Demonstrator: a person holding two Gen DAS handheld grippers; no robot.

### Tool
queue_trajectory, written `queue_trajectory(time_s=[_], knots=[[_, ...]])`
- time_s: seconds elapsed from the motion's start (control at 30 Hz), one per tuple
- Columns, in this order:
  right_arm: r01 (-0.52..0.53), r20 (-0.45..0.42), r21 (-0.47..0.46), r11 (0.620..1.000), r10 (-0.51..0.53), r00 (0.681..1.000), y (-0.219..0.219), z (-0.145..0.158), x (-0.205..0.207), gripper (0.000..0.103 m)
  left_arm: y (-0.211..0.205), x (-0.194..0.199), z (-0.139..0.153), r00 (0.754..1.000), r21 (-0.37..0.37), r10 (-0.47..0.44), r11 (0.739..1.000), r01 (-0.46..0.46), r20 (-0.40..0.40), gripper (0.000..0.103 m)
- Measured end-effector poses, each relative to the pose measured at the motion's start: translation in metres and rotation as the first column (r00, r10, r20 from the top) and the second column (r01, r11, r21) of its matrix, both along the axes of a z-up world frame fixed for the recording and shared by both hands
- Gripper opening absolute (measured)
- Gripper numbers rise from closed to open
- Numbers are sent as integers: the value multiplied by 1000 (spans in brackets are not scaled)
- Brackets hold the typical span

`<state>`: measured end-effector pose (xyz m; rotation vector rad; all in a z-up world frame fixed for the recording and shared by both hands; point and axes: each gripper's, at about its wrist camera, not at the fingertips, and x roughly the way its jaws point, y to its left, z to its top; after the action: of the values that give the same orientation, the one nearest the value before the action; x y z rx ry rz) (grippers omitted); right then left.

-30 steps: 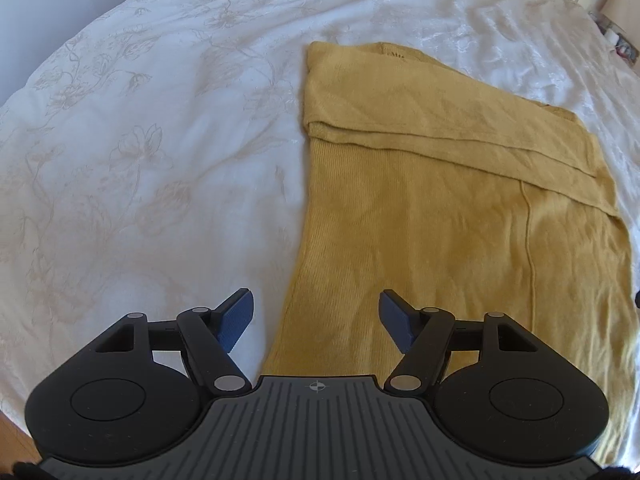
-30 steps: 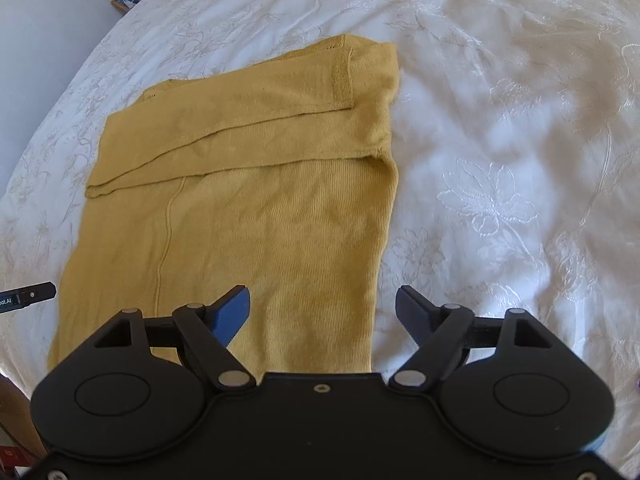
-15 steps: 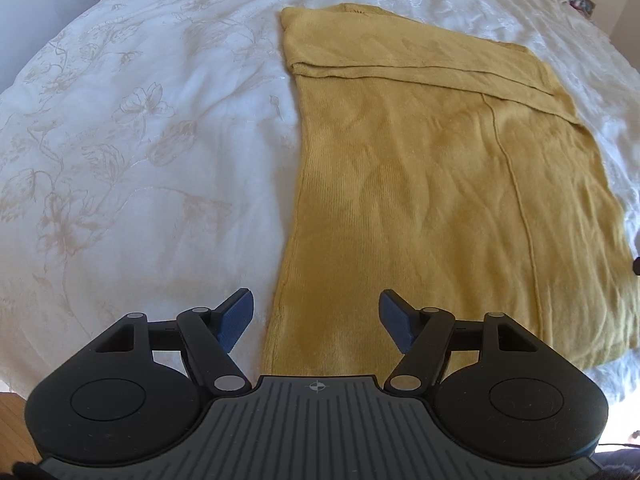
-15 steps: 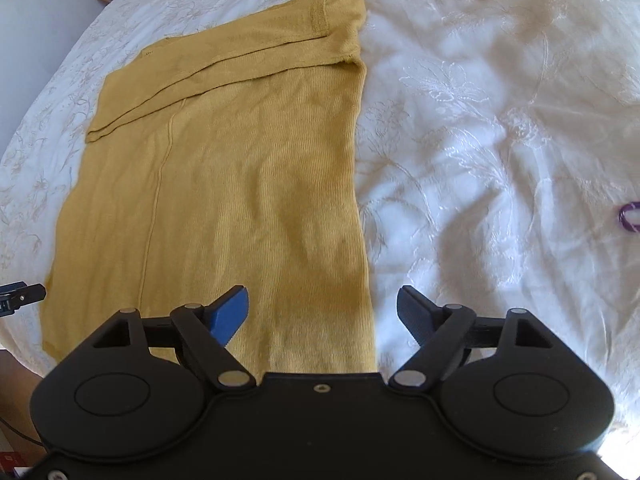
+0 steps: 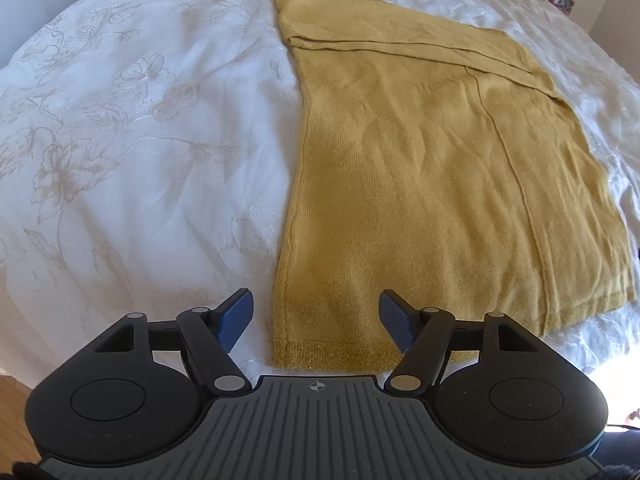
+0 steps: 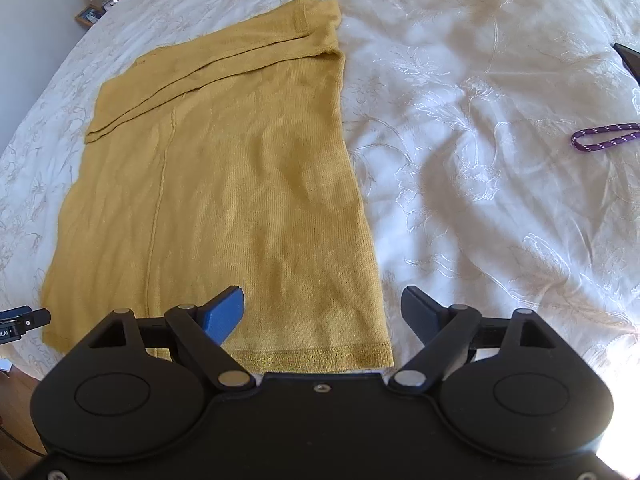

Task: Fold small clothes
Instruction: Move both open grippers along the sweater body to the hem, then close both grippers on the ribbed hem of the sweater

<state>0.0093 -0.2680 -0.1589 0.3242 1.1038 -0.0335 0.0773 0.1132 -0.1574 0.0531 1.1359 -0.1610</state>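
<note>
Mustard knit top (image 5: 420, 184) is lying flat on the bed (image 5: 120, 140), looking soft, light and floppy. Hem corners are sitting just ahead of the left gripper (image 5: 316, 316) and right gripper (image 6: 322, 314), both spread apart, holding nothing; likely best pinching there.

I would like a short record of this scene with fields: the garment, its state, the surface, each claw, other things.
garment: mustard knit top
state: flat, sleeves folded across the far end, hem nearest the claws
surface: white embroidered bedcover
left claw: open, at the hem's left corner, holding nothing
right claw: open, at the hem's right corner, holding nothing
other: purple cord on the bedcover, apart from the top
</note>
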Motion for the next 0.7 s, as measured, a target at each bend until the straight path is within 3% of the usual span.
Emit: queue_trajectory(time_s=[0.27, 0.7], knots=[[17, 22, -29, 999, -16, 1000, 6, -1, -18, 88, 11, 1, -17, 999, -40, 18, 999, -19, -39, 68], [39, 25, -65, 997, -38, 999, 7, -18, -15, 94, 4, 10, -34, 997, -54, -33, 998, 29, -73, 68]])
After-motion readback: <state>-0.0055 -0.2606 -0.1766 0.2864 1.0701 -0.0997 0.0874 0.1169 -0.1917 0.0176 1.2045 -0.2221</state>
